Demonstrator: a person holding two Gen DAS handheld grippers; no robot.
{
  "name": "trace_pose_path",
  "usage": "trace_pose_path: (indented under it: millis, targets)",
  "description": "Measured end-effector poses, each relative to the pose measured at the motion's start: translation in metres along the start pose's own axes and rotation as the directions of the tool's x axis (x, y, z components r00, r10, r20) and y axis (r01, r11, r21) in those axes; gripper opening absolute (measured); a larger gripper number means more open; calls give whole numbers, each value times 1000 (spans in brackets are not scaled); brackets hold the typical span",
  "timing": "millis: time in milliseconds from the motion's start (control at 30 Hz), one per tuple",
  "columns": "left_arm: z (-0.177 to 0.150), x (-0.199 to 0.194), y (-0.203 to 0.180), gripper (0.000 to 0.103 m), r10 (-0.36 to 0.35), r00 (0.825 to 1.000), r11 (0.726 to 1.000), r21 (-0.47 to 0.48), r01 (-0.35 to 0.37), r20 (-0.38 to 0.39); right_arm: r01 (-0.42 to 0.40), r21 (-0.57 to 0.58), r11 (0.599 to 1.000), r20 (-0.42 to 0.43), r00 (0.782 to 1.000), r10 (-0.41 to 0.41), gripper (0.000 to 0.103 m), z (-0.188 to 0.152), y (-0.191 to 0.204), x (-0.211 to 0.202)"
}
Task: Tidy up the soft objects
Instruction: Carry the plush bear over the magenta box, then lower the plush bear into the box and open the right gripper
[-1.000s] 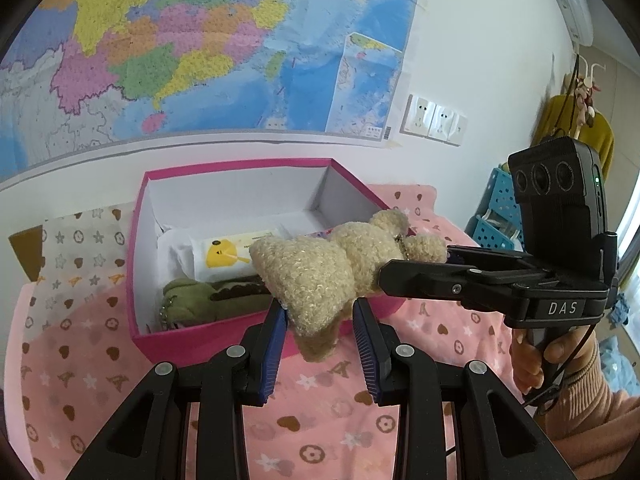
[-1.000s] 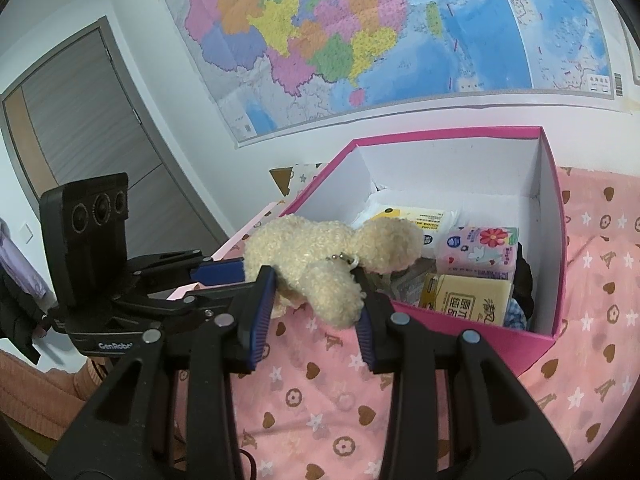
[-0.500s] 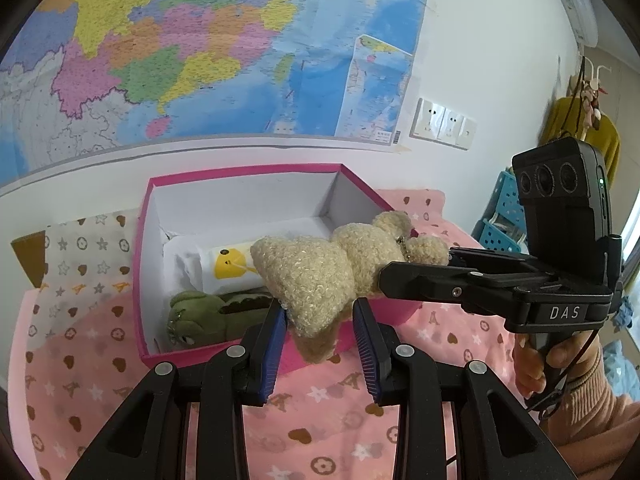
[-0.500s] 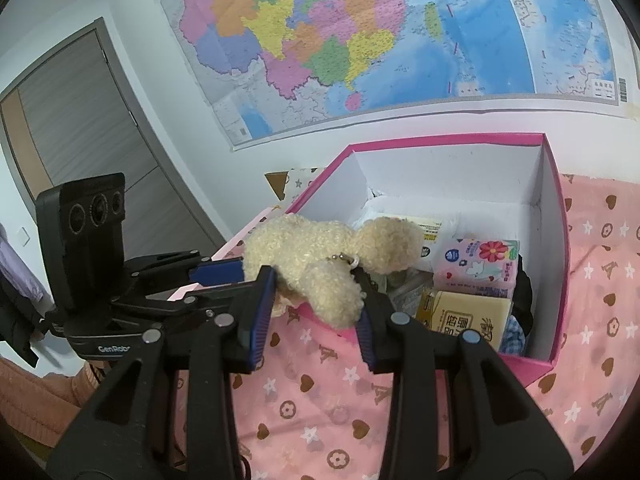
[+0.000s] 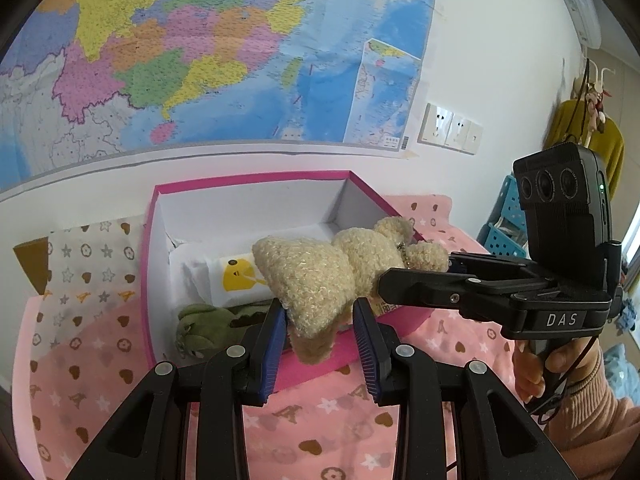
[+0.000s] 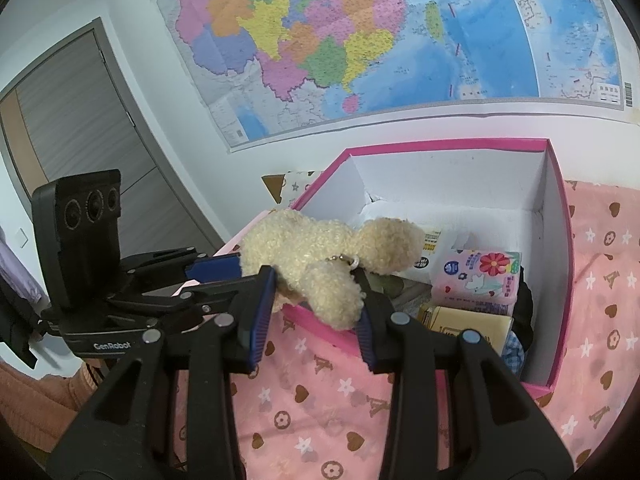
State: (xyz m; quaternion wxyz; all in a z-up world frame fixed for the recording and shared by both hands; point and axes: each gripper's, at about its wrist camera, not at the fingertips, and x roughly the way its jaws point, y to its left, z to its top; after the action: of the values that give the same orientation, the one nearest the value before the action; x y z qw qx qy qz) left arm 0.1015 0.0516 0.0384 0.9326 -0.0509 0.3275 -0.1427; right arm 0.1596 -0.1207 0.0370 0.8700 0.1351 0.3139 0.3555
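Observation:
A beige plush bear hangs stretched between both grippers, over the near wall of the pink box. My left gripper is shut on the bear's wide end, blue pads pressed into the fur. My right gripper is shut on a limb near the keychain ring. In the left wrist view the right gripper reaches in from the right. In the right wrist view the plush bear lies over the pink box's left wall, and the left gripper comes in from the left.
Inside the box lie a green plush toy, a white pack with a yellow duck, a pink tissue pack and a yellow pack. A pink patterned cloth covers the surface. The wall with its map stands right behind.
The box sits slightly lower in both views than a second ago. Both grippers keep the same hold on the bear.

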Motion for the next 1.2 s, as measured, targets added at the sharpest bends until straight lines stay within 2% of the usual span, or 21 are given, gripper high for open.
trace_pose_path:
  millis: [1200]
  targets:
    - [12,27,11,33,50,998,999,6,-50,-37,25,29,999,-19,1000,-24,40,8,-17,20]
